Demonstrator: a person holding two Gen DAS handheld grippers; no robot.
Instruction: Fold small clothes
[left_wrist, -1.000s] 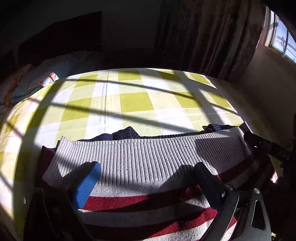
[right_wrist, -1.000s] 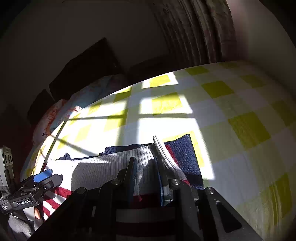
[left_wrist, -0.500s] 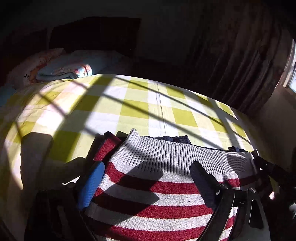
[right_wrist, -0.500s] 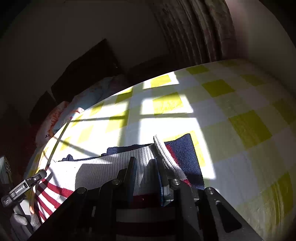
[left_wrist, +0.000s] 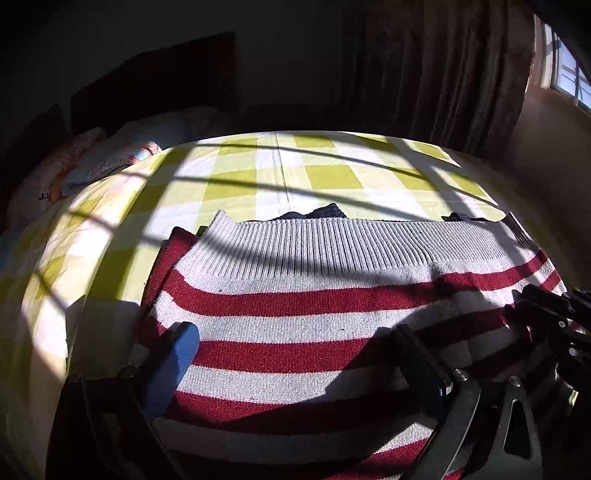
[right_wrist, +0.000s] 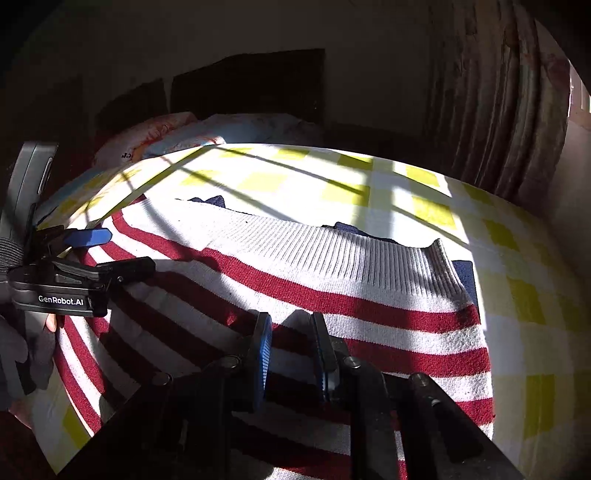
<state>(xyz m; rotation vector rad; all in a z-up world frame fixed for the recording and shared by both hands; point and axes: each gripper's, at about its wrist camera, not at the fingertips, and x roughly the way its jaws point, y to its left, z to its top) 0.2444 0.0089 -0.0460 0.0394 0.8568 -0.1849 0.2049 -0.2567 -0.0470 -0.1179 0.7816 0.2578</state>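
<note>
A red and white striped sweater (left_wrist: 295, 295) (right_wrist: 369, 295) lies spread on the bed, its ribbed hem at the far side. A navy garment (left_wrist: 325, 212) (right_wrist: 465, 273) peeks out from under it. My left gripper (left_wrist: 295, 354) hovers open over the stripes, its blue pad and dark finger far apart with nothing pinched. It shows at the left of the right wrist view as the left gripper (right_wrist: 122, 251), held by a gloved hand (right_wrist: 22, 350). My right gripper (right_wrist: 291, 343) is narrowly shut, with a small white fold of the sweater between its pads. The right gripper (left_wrist: 546, 306) sits over the sweater's right side.
The bed sheet (left_wrist: 325, 177) is yellow-green check, crossed by window-bar shadows. Pillows (left_wrist: 110, 158) (right_wrist: 177, 136) lie at the far left. A dark curtain (left_wrist: 443, 74) hangs beyond the far right corner, next to a window (left_wrist: 565, 77). The bed's right edge is near.
Both grippers have drawn back from the ribbed hem over the stripes. The right one has rolled, and the hem corner it stood at now lies free on the bed.
</note>
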